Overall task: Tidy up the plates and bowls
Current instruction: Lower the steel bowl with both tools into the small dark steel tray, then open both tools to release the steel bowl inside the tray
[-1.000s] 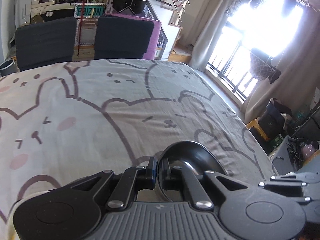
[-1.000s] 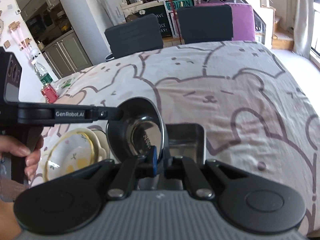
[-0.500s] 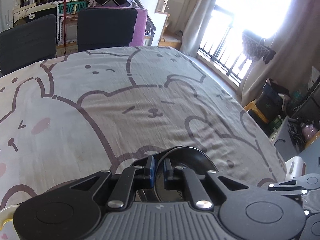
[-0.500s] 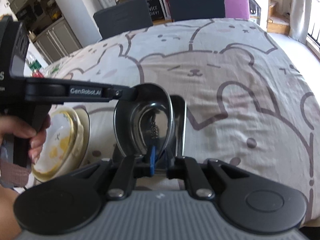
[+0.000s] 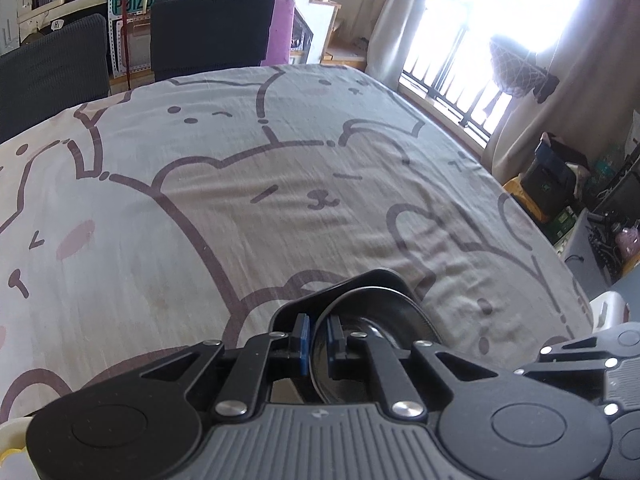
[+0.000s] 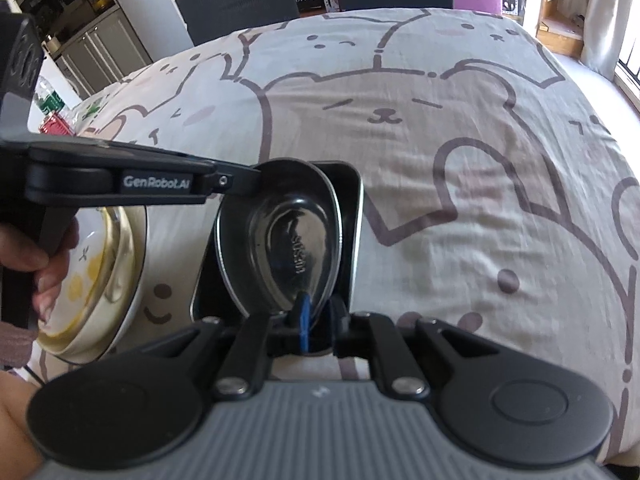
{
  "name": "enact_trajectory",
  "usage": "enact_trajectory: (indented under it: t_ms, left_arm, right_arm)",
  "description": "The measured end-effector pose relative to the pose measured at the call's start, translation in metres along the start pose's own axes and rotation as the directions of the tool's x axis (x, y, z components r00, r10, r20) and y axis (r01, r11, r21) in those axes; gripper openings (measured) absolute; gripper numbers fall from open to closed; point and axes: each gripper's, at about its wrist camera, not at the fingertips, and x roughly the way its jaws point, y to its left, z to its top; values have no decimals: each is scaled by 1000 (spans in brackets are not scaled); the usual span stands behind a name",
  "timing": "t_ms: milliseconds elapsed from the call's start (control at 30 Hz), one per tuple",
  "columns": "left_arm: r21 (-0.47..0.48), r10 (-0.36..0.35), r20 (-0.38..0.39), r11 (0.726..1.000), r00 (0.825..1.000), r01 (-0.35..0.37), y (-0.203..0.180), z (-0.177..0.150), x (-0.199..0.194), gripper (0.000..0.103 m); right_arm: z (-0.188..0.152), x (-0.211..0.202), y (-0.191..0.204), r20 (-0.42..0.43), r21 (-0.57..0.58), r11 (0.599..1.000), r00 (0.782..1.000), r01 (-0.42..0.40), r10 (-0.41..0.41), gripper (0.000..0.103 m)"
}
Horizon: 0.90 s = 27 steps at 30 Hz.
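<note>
Lower than a second ago, our shiny steel bowl (image 6: 288, 240) now sits tilted inside the dark square tray (image 6: 352, 216) on the cloth-covered surface (image 6: 460, 128). Our left gripper (image 5: 318, 338) and right gripper (image 6: 316, 316) both angle steeply down, each with its fingers clamped on opposite rims of the bowl. Just left, a cream floral bowl (image 6: 104, 272) rests.
</note>
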Motion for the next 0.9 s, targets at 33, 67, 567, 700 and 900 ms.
enact_trajectory:
  t_ms: [33, 67, 567, 700, 900]
  left_arm:
    - [1, 3, -3, 1000, 1000, -3, 1, 0, 1, 9]
    - [0, 7, -3, 1000, 1000, -7, 3, 0, 2, 9]
    - [13, -30, 73, 999, 997, 30, 6, 10, -15, 21]
    - [34, -14, 90, 999, 996, 11, 7, 12, -16, 41]
    - [51, 37, 67, 998, 997, -41, 15, 13, -7, 55]
  right_arm:
    - [0, 1, 1, 0, -5, 1000, 1000, 0, 0, 13]
    - [1, 3, 0, 2, -8, 1000, 1000, 0, 0, 14]
    - [5, -19, -6, 87, 68, 997, 996, -43, 37, 53]
    - [1, -32, -10, 131, 158, 986, 991, -58, 37, 74]
    - [-10, -24, -6, 70, 232, 967, 994, -101, 87, 90]
